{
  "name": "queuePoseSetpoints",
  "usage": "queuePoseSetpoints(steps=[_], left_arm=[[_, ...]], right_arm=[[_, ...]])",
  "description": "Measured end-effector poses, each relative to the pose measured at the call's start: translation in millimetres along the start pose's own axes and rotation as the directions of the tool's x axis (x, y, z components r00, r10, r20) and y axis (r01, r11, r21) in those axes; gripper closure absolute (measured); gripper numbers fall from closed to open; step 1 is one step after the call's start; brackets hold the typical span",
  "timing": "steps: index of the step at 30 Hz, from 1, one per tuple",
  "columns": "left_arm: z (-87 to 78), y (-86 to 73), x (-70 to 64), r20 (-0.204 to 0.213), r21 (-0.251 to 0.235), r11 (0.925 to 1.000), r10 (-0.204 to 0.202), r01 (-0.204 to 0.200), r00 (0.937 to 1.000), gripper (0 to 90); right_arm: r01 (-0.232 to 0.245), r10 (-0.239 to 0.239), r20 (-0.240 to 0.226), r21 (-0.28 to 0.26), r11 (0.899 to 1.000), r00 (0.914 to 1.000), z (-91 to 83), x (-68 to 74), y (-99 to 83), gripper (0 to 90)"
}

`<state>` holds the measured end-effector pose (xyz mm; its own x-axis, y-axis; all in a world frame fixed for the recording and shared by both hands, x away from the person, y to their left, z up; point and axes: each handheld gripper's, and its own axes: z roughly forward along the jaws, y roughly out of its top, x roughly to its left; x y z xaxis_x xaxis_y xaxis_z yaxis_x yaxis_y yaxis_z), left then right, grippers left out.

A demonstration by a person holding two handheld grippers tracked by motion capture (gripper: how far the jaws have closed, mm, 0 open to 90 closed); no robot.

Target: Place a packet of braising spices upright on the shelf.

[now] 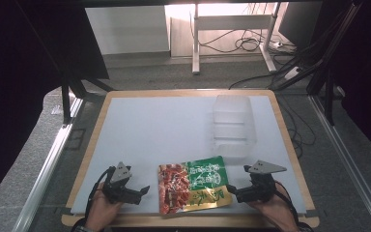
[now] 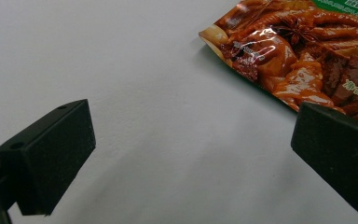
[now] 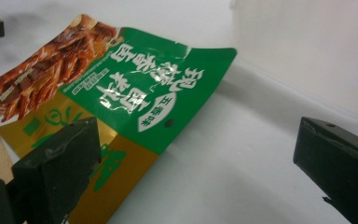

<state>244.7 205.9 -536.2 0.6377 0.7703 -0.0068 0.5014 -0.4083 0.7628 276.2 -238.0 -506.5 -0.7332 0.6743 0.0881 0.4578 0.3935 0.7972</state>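
High view placed the snack packet flat on the table near its front edge, between the two grippers, its long axis running roughly across from left to right. The left gripper lay just beside the packet's red end and the right gripper just beside its green and gold end, both pointed inward at it. Each gripper was seen released, jaws spread wide and nothing held. In the right gripper view the packet's gold corner was met by the inner jaw, so the right gripper was judged slightly the nearer; whether it touched could not be told. A clear plastic box stood farther back, beyond the packet's right end.
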Motion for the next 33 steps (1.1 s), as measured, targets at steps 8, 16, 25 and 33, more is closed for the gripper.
queuePoseSetpoints(steps=[8, 16, 25, 33], left_arm=[[0.2, 0.1, -0.1, 0.0, 0.002, 1.0, 0.002, -0.002, 1.0, 0.0], [0.4, 0.1, -0.3, -0.002, 0.004, 1.0, 0.004, -0.004, 1.0, 0.0], [0.2, 0.2, -0.5, -0.003, 0.002, 1.0, 0.005, -0.005, 1.0, 0.0], [0.3, 0.3, -0.8, -0.004, 0.005, 1.0, 0.009, -0.009, 1.0, 0.0]], right_arm=[[0.013, -0.011, -0.027, 0.05, 0.999, 0.9996, 10.2, 5.6, 2.5, 4.2], [-0.018, 0.024, -0.058, 0.1, 0.995, 0.998, 18.9, 0.8, 2.3, 18.6], [-0.01, 0.022, -0.088, 0.141, 0.99, 0.9958, 29.5, 3.3, 3.6, 31.7], [0.019, -0.001, -0.106, 0.171, 0.985, 0.9944, 36.2, 11.6, 5.4, 34.4]])
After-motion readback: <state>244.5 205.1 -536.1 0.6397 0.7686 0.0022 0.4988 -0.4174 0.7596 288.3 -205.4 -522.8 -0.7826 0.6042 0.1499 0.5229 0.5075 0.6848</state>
